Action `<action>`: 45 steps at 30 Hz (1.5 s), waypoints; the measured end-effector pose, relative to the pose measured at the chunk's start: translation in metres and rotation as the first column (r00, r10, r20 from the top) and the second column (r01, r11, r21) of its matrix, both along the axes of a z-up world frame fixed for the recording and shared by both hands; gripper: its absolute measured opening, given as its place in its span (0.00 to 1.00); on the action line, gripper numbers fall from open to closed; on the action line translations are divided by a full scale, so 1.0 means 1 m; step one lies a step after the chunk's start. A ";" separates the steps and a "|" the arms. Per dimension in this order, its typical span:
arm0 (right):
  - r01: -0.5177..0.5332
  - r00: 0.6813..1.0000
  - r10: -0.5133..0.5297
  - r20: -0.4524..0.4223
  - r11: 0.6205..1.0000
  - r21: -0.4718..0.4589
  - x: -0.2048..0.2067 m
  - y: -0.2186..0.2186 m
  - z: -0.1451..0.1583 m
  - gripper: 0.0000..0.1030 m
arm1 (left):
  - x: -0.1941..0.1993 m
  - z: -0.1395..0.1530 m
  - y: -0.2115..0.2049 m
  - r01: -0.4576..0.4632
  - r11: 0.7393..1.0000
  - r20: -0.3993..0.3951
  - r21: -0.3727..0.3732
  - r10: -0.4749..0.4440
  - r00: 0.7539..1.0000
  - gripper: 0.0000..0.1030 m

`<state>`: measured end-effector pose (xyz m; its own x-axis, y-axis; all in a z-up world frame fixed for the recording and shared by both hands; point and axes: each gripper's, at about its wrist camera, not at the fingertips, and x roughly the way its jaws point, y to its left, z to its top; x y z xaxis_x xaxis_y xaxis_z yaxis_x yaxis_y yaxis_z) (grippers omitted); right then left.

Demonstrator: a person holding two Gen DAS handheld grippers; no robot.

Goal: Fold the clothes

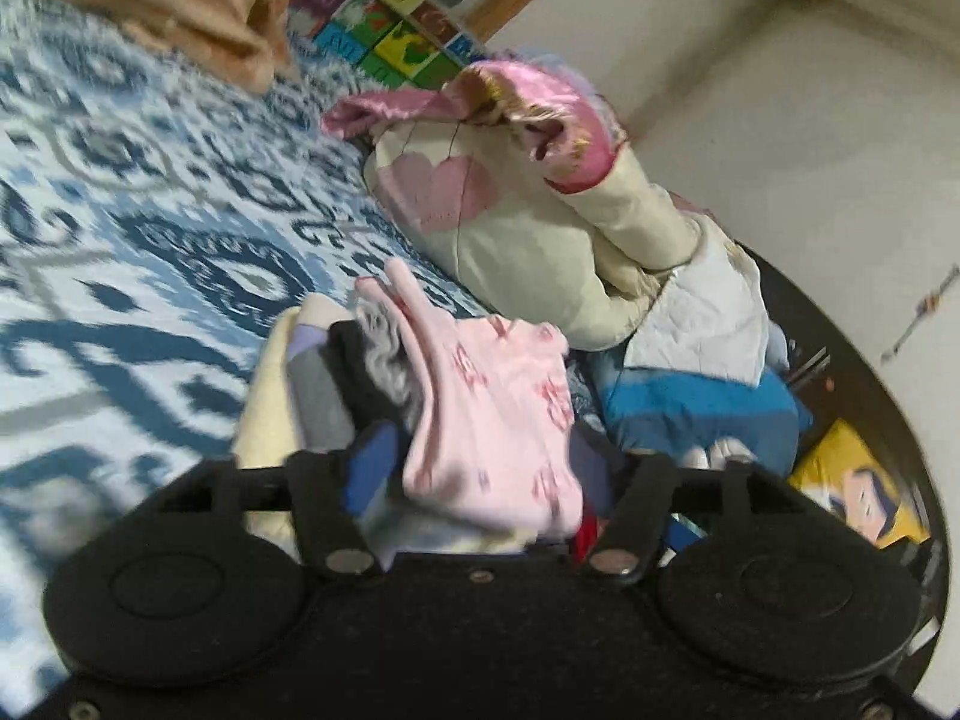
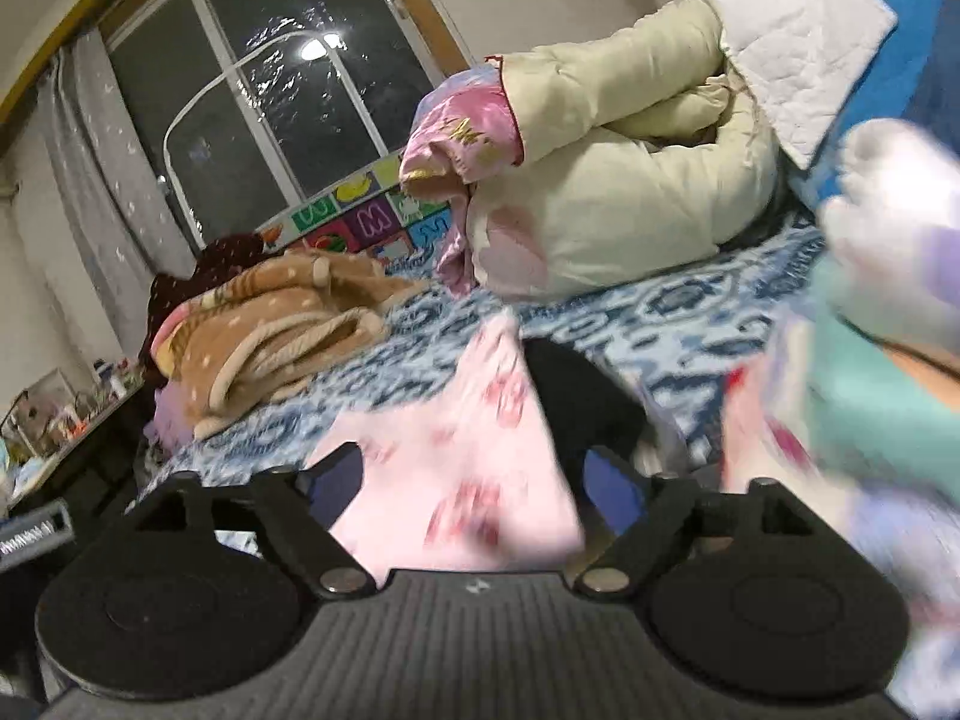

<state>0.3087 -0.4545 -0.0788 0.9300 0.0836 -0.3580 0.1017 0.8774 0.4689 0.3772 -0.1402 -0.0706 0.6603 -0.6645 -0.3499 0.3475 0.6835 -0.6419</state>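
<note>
The bed (image 1: 120, 192) with its blue patterned cover (image 2: 660, 312) is pretty crowded: a puffy cream quilt (image 1: 528, 252) at the back, a tan blanket (image 2: 270, 324) off to one side, and a heap of mixed clothes (image 1: 690, 408) close by that could snag a fold. The pink floral garment (image 1: 498, 420) lies between both sets of jaws, left gripper (image 1: 480, 474) and right gripper (image 2: 468, 480) spread wide, nothing pinched. Looks light, floppy and thin, so I'd grab the hem corners
</note>
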 end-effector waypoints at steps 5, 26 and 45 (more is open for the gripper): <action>-0.023 0.998 0.024 -0.053 1.000 0.021 -0.084 0.032 0.018 0.95 | -0.079 0.029 0.027 -0.098 0.974 0.048 0.204 0.090 0.995 0.91; -0.319 0.946 0.312 -0.086 0.942 -0.101 -0.289 0.186 0.099 1.00 | -0.321 0.108 0.132 -0.390 0.785 0.199 0.481 0.336 0.921 1.00; -0.370 0.923 0.351 -0.159 0.922 -0.116 -0.311 0.211 0.073 1.00 | -0.358 0.074 0.167 -0.426 0.768 0.088 0.479 0.440 0.894 1.00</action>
